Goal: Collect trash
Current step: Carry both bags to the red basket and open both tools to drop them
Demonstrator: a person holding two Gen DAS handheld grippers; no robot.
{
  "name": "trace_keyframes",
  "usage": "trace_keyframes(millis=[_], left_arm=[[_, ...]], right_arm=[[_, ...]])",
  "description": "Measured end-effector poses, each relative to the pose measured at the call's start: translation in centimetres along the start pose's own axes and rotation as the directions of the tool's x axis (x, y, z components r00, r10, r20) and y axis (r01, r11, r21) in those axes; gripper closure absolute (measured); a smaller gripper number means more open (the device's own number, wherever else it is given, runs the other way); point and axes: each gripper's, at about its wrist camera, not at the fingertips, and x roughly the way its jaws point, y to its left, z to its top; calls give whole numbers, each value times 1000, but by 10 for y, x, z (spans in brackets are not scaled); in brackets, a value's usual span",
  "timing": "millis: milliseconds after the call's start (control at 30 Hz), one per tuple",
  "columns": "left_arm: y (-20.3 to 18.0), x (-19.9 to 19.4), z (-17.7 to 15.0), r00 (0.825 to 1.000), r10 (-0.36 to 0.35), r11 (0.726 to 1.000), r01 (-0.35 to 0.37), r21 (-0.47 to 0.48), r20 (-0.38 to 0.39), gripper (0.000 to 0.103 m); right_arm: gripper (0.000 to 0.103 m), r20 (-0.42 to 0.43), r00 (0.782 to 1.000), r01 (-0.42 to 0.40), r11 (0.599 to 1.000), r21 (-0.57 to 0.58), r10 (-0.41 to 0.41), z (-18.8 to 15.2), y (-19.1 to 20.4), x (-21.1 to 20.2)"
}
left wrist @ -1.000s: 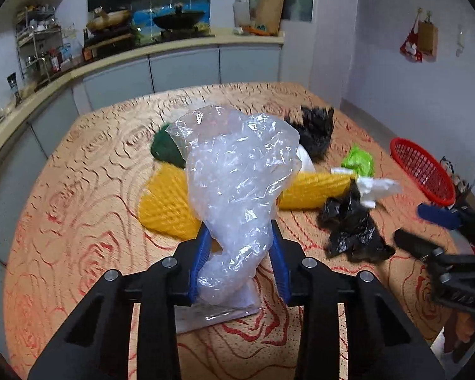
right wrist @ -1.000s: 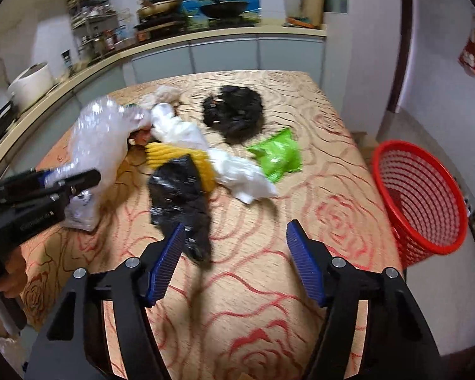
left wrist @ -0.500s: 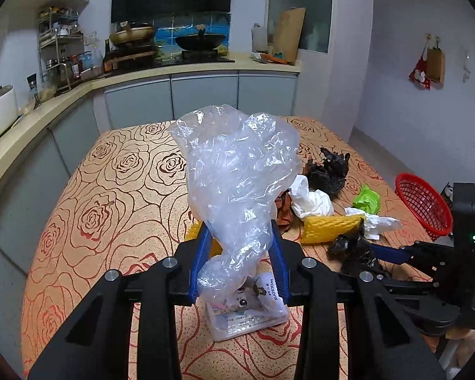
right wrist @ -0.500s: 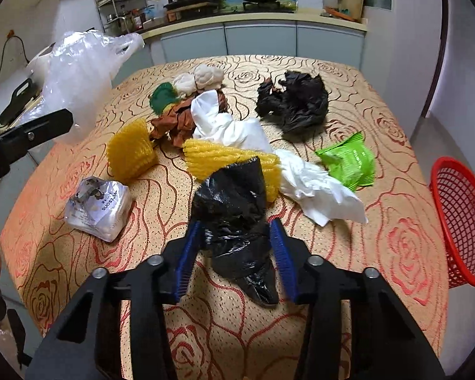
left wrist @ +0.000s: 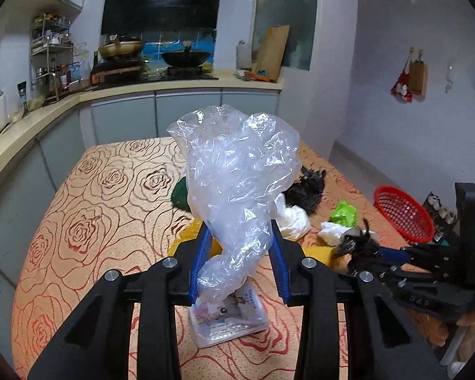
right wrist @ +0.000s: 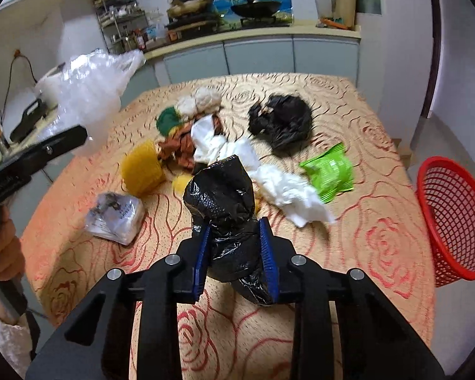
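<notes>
Crumpled clear plastic bag [left wrist: 237, 190] held aloft, black bag [right wrist: 228, 209] pinched, seemingly lifted

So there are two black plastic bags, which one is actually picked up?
The nearer black bag, pinched between the right gripper's blue fingers. The other black bag lies crumpled, untouched, farther back on the table.

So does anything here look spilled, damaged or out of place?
Nothing spilled or broken. Crumpled trash lies strewn across the table, as expected; the red basket sits off its edge. Each hand-held gripper holds a bag: clear bag, black bag.

Two black bags [right wrist: 224, 218] [right wrist: 281, 120], one clear bag [left wrist: 237, 183], one red basket [right wrist: 452, 218].
</notes>
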Motion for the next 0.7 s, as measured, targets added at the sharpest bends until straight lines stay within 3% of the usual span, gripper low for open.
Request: trace_keyframes(millis=[400,700], left_arm=[[-54,24,19,997,-70,996,71,52,-20,69],[-143,57,54,978,-203,964,209,162,-55,69]], right_arm=[[74,106,988,98,987,129,-112,11,-73,-49],[74,131,956,220,935,276,-264,14,-152,-82]])
